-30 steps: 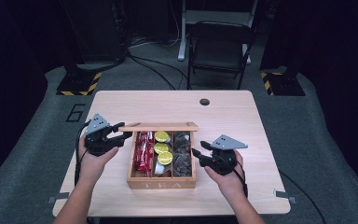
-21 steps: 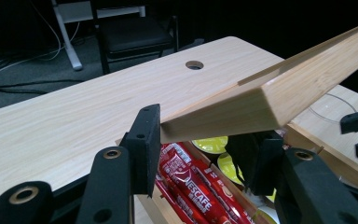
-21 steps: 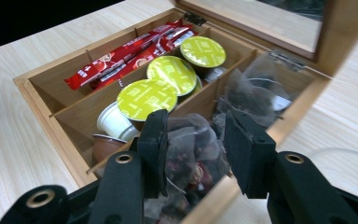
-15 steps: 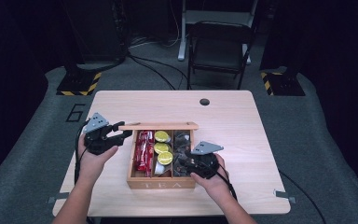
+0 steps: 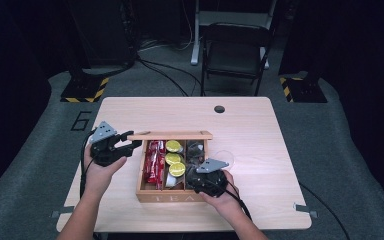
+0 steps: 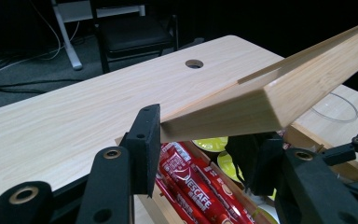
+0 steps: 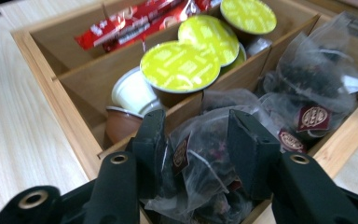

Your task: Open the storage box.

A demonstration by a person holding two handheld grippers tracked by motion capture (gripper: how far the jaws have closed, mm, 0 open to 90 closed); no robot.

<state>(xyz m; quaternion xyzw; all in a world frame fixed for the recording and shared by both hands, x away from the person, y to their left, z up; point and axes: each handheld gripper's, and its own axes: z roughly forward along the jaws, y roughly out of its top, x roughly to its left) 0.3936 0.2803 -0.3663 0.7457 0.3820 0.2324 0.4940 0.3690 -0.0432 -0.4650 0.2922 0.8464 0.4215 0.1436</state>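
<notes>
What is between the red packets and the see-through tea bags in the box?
In the high view, the middle slot of the wooden box lies between the red packets and the tea bags. It holds yellow-lidded capsules and a white cup.

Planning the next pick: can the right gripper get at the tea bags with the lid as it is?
Probably yes. The left gripper holds the lid up, and the right gripper already has a tea bag between its jaws.

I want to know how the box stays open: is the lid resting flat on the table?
No, the left gripper holds the wooden lid by its edge, raised at a slant above the red sachets.
</notes>
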